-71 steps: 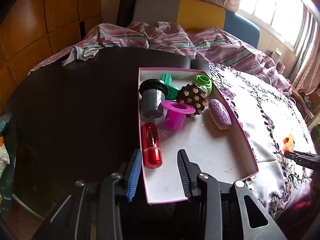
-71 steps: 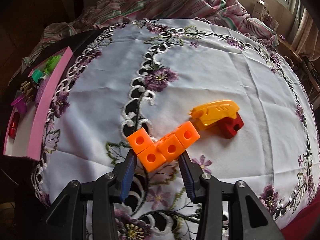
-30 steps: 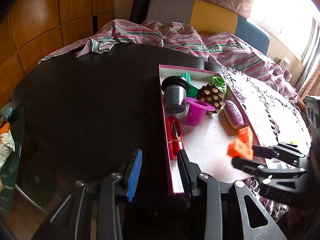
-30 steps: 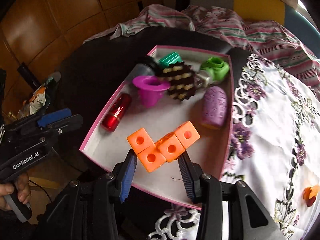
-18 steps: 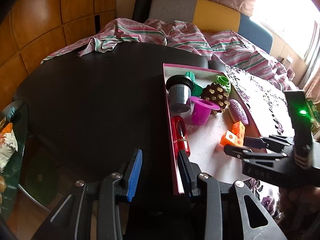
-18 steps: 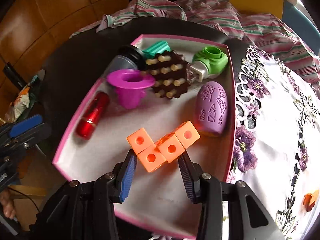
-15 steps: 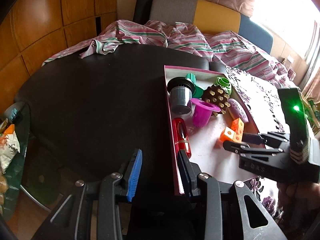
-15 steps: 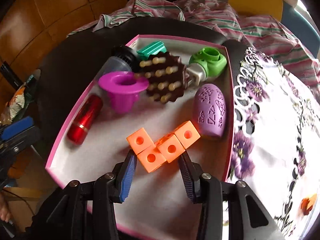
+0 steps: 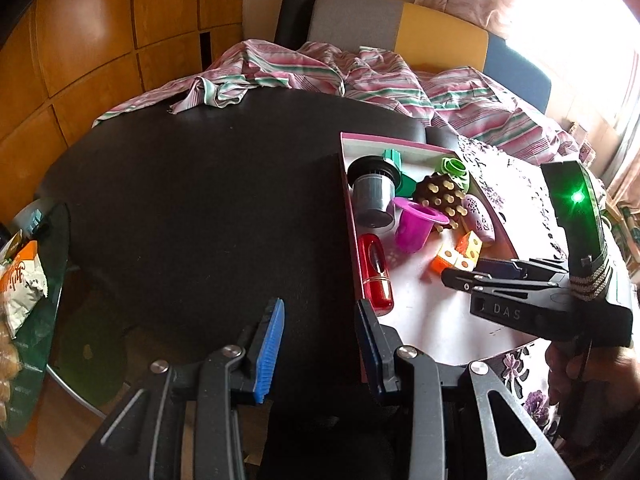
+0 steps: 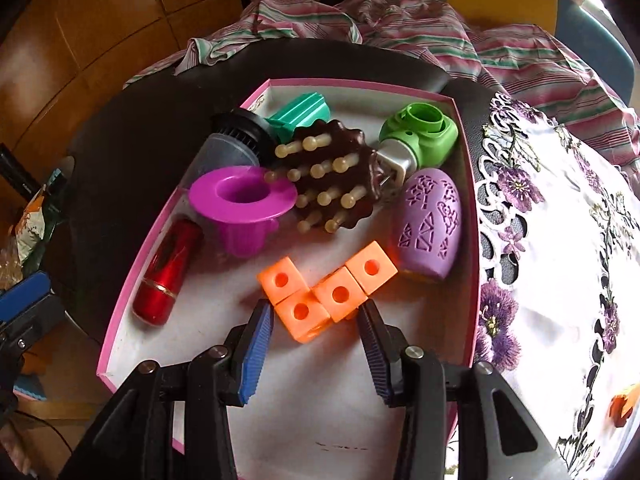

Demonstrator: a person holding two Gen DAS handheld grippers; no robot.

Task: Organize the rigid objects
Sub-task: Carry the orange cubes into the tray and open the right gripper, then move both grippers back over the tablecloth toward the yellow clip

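Note:
A chain of orange cubes [image 10: 328, 288] lies low over the white floor of the pink-rimmed box [image 10: 136, 280], near the lilac egg shape [image 10: 430, 224]. My right gripper [image 10: 314, 312] is shut on the chain's nearest cubes, one pad on each side. The left wrist view shows the same cubes [image 9: 456, 256] at the tips of the right gripper [image 9: 460, 274], with a hand behind it. My left gripper [image 9: 318, 304] stands open and empty over the dark table [image 9: 200, 220]. Its right finger sits at the near left corner of the box [image 9: 348, 208].
The box also holds a red tube [image 10: 168, 276], a purple cup [image 10: 244, 200], a brown studded ball [image 10: 332, 176], a green piece [image 10: 420, 132], a grey cup [image 10: 232, 144] and a teal piece [image 10: 304, 112]. An orange piece [image 10: 622, 404] lies on the flowered cloth [image 10: 560, 240]. Striped fabric [image 9: 360, 72] is at the back.
My right gripper carried the orange cubes from the flowered cloth over the box and sank toward its floor. The left gripper has hardly moved.

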